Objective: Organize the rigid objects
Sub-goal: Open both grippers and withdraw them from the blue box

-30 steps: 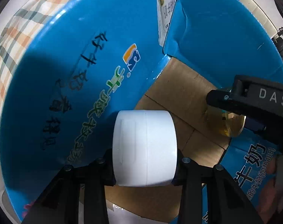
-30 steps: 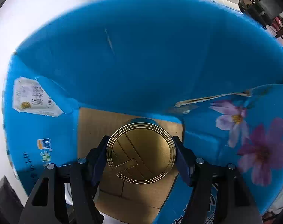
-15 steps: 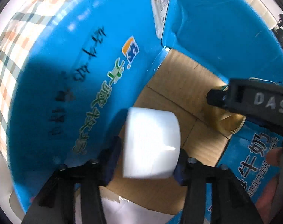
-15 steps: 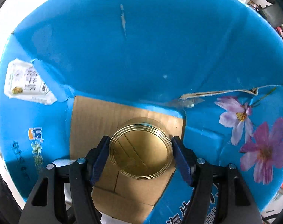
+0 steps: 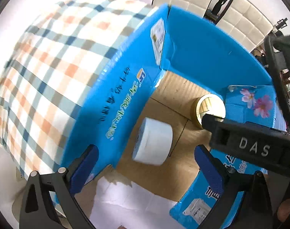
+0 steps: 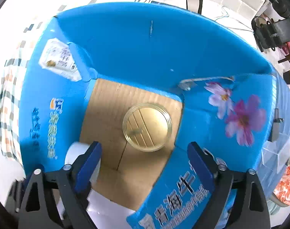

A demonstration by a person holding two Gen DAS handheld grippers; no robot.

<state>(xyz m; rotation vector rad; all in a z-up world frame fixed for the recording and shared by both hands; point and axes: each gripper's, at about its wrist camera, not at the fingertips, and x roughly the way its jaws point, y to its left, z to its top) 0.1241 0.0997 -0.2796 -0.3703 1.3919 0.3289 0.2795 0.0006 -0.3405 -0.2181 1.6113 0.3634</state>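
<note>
Both tongs just opened wide, nothing clamped. Left gripper (image 5: pixel 145 164) hangs above the white jar (image 5: pixel 152 141), which lies on its side on the blue box's (image 5: pixel 202 53) cardboard floor. Right gripper (image 6: pixel 145 164) hangs over the gold-lidded jar (image 6: pixel 147 126), standing upright nr the far-right corner; the 2 jars sit apart.

White tub (image 6: pixel 73 152) half hidden behind left tong finger (image 6: pixel 87 167); box lettering (image 6: pixel 35 126) blurred.

White cylindrical container (image 5: pixel 152 142) lay on side on brown cardboard floor of blue carton (image 5: pixel 198 57), near left wall. Gold-lidded round jar (image 6: pixel 147 126) stood upright, lid up, near far right corner, apart from white one.
</note>
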